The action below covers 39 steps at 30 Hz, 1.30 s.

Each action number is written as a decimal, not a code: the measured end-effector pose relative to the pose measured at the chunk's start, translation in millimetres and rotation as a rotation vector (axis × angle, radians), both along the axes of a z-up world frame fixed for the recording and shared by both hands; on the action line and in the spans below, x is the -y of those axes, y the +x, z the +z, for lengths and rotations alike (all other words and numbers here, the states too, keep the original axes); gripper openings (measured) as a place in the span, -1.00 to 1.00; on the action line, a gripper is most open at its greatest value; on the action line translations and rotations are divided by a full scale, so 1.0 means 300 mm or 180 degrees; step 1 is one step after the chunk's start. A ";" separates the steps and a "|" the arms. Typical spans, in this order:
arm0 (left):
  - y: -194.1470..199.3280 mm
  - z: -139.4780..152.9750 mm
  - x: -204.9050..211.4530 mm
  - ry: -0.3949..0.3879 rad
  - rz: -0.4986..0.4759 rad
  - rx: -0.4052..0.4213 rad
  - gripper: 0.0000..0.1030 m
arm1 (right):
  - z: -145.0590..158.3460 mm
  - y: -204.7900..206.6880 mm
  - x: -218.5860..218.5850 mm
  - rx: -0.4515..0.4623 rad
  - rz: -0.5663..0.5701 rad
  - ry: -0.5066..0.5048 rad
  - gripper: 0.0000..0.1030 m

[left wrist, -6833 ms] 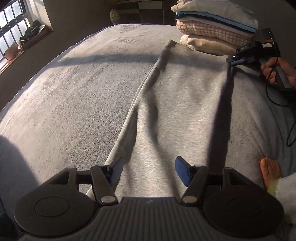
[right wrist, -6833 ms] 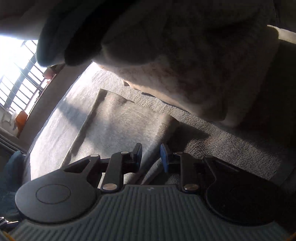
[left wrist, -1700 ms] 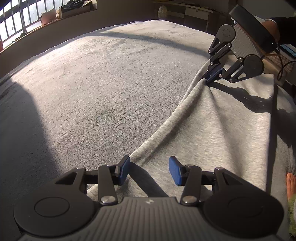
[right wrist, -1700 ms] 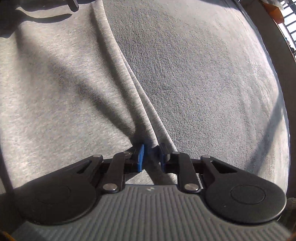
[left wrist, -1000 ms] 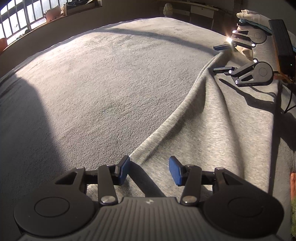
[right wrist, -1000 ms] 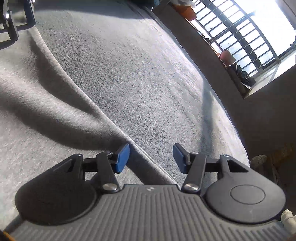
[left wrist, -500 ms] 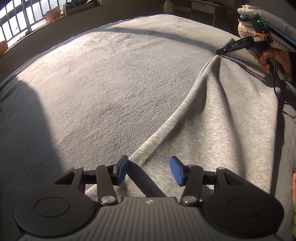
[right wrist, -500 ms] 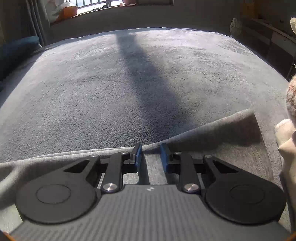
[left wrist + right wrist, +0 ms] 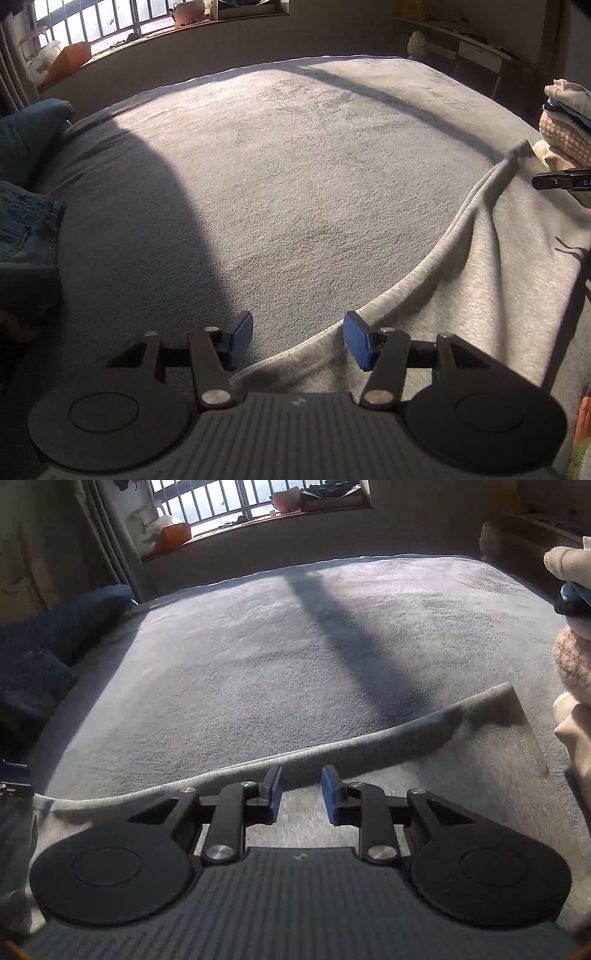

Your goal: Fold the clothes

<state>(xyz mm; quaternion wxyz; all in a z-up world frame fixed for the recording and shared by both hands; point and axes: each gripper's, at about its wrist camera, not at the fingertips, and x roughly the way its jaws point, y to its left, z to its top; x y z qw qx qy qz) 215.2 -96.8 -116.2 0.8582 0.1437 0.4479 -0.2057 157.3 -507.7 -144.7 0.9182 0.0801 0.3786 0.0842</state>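
Grey garment [image 9: 480, 295] lies under both opening, empty tools, left tool [image 9: 297, 341] and right tool [image 9: 301, 794].

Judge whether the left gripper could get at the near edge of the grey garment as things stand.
Probably yes. The left gripper is opening with nothing between its jaws, and the grey garment has its edge lying right below and between them on the bed. Nothing covers that edge.
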 end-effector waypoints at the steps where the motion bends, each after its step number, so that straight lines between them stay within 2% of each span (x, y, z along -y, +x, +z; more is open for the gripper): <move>1: -0.011 0.024 -0.025 0.0065 0.0026 0.0016 0.08 | 0.000 -0.009 -0.052 -0.0024 0.0185 0.0010 -0.57; 3: -0.055 0.071 -0.076 0.0162 0.0080 0.0079 0.08 | 0.003 -0.029 -0.153 -0.0080 0.0482 0.0090 -0.57; 7: -0.165 0.105 -0.143 -0.0043 0.0238 0.0125 0.08 | -0.018 -0.028 -0.345 -0.0269 0.0926 0.0261 -0.57; 9: -0.228 0.080 -0.143 -0.0110 0.0265 0.0137 0.06 | -0.027 -0.022 -0.453 -0.0358 0.1144 0.0269 -0.57; 13: -0.325 -0.012 -0.115 -0.0009 0.0154 0.0108 -0.01 | -0.070 0.027 -0.660 -0.0521 0.1484 0.0137 -0.57; 15: -0.346 -0.062 -0.111 0.0068 0.0110 0.0099 -0.01 | -0.125 0.085 -0.726 -0.0598 0.1464 0.0059 -0.58; 17: -0.342 -0.113 -0.117 0.0177 0.0164 0.0054 -0.06 | -0.163 0.145 -0.764 -0.0513 0.1361 0.0062 -0.66; 21: -0.320 -0.138 -0.179 0.0102 0.0374 -0.0016 -0.09 | -0.116 0.194 -0.789 -0.0322 0.1093 0.0157 -0.67; 22: -0.318 -0.133 -0.195 0.0079 0.0413 0.0007 -0.09 | -0.099 0.187 -0.787 -0.0319 0.1066 0.0163 -0.62; 26: -0.300 -0.140 -0.251 0.0094 0.0557 0.0057 -0.09 | -0.050 0.083 -0.805 -0.0502 0.1419 0.0291 -0.60; 28: -0.283 -0.156 -0.279 0.0107 0.0670 0.0027 -0.09 | -0.065 0.048 -0.842 -0.0580 0.1574 0.0190 -0.60; 30: -0.262 -0.166 -0.306 0.0017 0.0765 0.0013 -0.09 | -0.121 0.051 -0.904 -0.0560 0.1553 -0.0011 -0.62; 33: -0.242 -0.167 -0.326 -0.0072 0.0849 0.0019 -0.08 | -0.138 0.102 -0.940 -0.0377 0.1394 0.0128 -0.62; 34: -0.238 -0.164 -0.327 -0.0078 0.0860 0.0021 -0.08 | -0.130 0.116 -0.951 -0.0360 0.1346 0.0151 -0.60; 36: -0.234 -0.159 -0.329 -0.0077 0.0880 0.0028 -0.07 | -0.114 0.118 -0.984 -0.0311 0.1369 0.0112 -0.39; 38: -0.234 -0.160 -0.327 -0.0070 0.0886 0.0044 -0.05 | -0.117 0.114 -1.022 -0.0271 0.1447 0.0050 0.10; 39: -0.233 -0.160 -0.326 -0.0065 0.0889 0.0054 -0.03 | -0.119 0.112 -1.040 -0.0252 0.1486 0.0020 0.21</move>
